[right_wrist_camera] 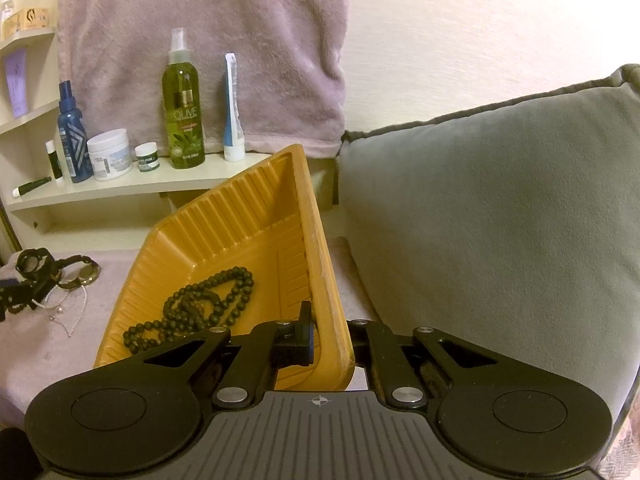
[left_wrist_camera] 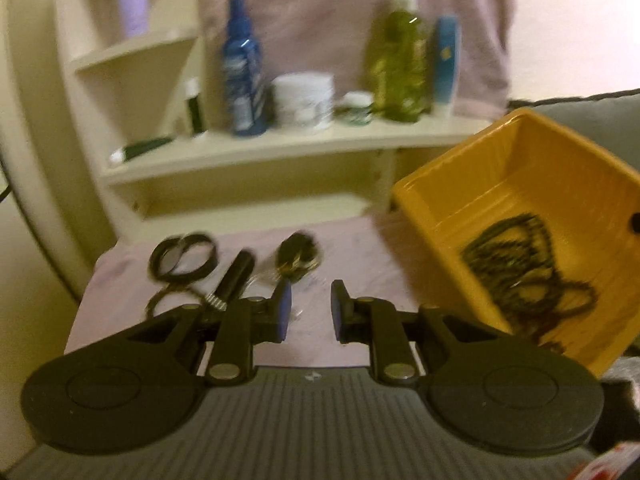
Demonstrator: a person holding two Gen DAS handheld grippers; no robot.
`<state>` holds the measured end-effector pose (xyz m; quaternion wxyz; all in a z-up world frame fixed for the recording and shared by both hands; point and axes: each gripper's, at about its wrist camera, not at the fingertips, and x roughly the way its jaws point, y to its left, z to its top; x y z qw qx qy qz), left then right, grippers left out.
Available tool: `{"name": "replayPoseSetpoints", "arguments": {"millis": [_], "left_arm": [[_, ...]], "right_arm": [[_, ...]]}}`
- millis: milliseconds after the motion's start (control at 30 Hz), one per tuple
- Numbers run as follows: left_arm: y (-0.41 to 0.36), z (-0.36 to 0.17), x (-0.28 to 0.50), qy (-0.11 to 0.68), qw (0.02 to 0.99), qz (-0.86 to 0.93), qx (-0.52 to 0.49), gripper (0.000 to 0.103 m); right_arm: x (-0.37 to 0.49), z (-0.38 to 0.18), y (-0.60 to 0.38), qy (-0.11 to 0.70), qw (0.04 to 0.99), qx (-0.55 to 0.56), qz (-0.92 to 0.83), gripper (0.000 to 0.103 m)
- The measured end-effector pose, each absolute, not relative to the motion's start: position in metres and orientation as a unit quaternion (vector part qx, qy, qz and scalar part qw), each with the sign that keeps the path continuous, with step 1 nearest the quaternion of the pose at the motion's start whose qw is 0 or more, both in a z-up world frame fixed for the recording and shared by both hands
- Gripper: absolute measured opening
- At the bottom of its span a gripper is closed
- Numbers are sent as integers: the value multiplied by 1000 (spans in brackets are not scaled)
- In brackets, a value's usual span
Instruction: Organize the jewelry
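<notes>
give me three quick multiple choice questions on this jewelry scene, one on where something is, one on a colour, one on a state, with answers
1. Where is the dark bead necklace?
A. on the shelf
B. inside the tray
C. on the cushion

2. What colour is the tray?
A. yellow-orange
B. white
C. green

3. What is the right gripper doing?
A. hanging open over the cloth
B. shut on a bottle
C. shut on the tray's wall

Answers:
1. B, the beads lie coiled on the tray's floor.
2. A, its ribbed walls are yellow-orange in both views.
3. C, the tray's near wall sits pinched between the fingers, and the tray is tilted up.
</notes>
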<state>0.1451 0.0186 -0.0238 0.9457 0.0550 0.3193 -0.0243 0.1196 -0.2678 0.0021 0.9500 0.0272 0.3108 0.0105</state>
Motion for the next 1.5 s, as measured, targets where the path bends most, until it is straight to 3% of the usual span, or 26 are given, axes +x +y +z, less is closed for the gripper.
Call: {"name": "replayPoseSetpoints", "arguments": {"millis": [900,1067,1500], "left_arm": [[21,-80,193,353,930,-24,98,16],[20,-80,197,356,929,-28,99,8],[16,-54,188,342,935,-34,85,8]], "right_arm": [[126,-3,-270,321,947,18,3,6],[127,-3,-271,322,947,17,3,6],[127,-3,-269,319,948,18,5,6]]}}
